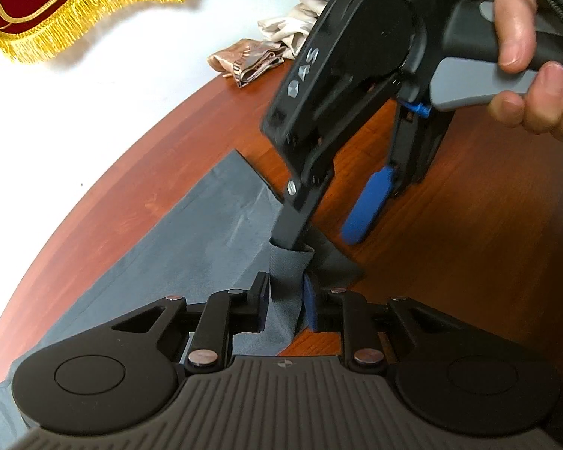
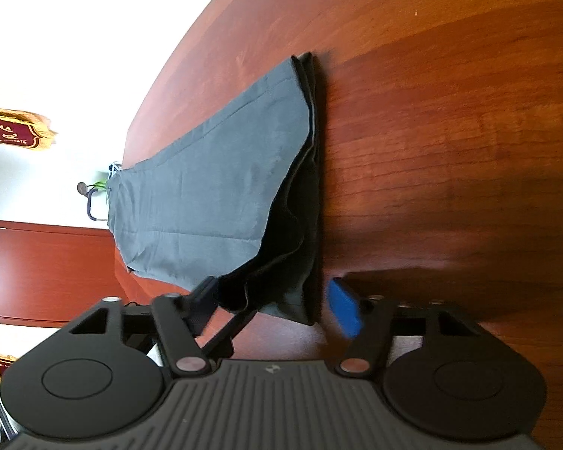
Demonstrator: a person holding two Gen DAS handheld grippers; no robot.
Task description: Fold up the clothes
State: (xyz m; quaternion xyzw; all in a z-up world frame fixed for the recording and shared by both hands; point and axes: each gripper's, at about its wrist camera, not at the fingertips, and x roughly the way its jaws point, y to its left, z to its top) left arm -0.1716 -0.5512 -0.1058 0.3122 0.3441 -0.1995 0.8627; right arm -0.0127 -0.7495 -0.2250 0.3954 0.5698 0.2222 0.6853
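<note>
Grey garment seemingly between left hand-held gripper fingers

The table is smooth, shiny brown wood. The gray pants are soft, dull cloth. The left gripper is dull black plastic.

Both views are bright daylight scenes with strong fisheye distortion: the table edge bows into an arc and straight lines curve toward the frame borders. The white wall is overexposed, losing detail. Soft glare streaks the polished wood in the right wrist view, where the table also carries diffuse shadows near the right claw. The right claw's blue pad is motion-blurred. In the left wrist view, the pennant fringe blurs at the corner; the hand is brightly lit.
</note>
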